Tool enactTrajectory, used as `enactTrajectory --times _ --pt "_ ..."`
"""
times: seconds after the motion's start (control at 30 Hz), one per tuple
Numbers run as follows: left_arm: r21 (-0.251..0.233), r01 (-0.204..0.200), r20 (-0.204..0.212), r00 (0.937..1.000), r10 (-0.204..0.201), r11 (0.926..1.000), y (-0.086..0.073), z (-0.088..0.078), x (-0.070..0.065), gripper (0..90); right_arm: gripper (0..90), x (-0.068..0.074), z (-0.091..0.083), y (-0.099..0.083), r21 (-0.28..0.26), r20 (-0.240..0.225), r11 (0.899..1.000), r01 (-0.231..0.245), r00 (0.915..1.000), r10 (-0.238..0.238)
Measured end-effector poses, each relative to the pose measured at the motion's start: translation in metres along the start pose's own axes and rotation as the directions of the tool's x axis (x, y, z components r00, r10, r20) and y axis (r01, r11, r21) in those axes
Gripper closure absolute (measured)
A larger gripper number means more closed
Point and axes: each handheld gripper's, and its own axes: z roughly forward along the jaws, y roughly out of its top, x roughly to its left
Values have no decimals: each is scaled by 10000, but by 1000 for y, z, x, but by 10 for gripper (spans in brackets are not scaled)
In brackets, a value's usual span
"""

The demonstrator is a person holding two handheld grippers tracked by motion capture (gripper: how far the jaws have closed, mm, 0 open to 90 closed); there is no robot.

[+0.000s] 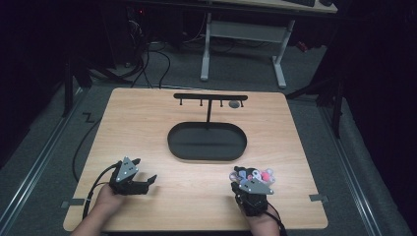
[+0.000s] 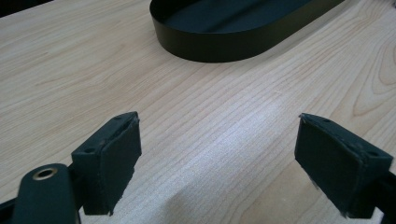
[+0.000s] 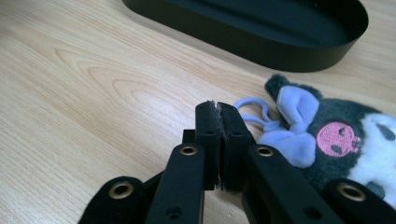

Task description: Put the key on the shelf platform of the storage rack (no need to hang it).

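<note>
Fingers (image 2: 112, 158) of the left gripper (image 1: 142, 178) stand wide apart over bare wood, nothing between them, while the fingers (image 3: 218, 140) of the right gripper (image 1: 242, 176) are pressed flat together with nothing visibly caught in them. On the high view the left gripper sits low at the near left part of the tabletop (image 1: 147, 128), held by a hand (image 1: 105, 199) coming in from the bottom edge, and the right gripper sits at the near right, held by the other hand (image 1: 259, 221). A small plush toy (image 1: 255, 174) lies on the wood right at the right gripper's tip; in the right gripper view it lies just beside the closed fingers, to their right, dark grey with a white face, a lilac bow (image 3: 292, 126) and a pink embroidered skull patch (image 3: 337, 139). A thin lilac loop (image 3: 254, 109) runs from the bow toward the finger tips; whether it touches them I cannot tell. Farther back, at the middle of the tabletop, lies a shallow black oval tray (image 1: 172, 142), and from its far side rises a thin black stand (image 1: 210, 97) with a crossbar and short pegs hanging under it. A small dark round object (image 1: 234, 104) sits near the right end of the crossbar; it is too small to tell what it is
</note>
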Motion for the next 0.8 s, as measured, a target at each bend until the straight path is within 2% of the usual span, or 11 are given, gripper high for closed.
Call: enactTrajectory --times 0.27,0.63,0.8 --pt "30 -31 -18 10000 31 10000 0 0 -1 154 810 -10 -3 -4 -261 -7 9992 -312 9995 312" --pt "29 -31 -11 10000 31 10000 0 0 0 154 810 -13 -5 -4 -266 35 9989 -376 9993 377" --pt "11 -10 -8 10000 10 10000 0 0 0 154 828 -21 -7 -4 -385 328 9978 -549 9979 561"
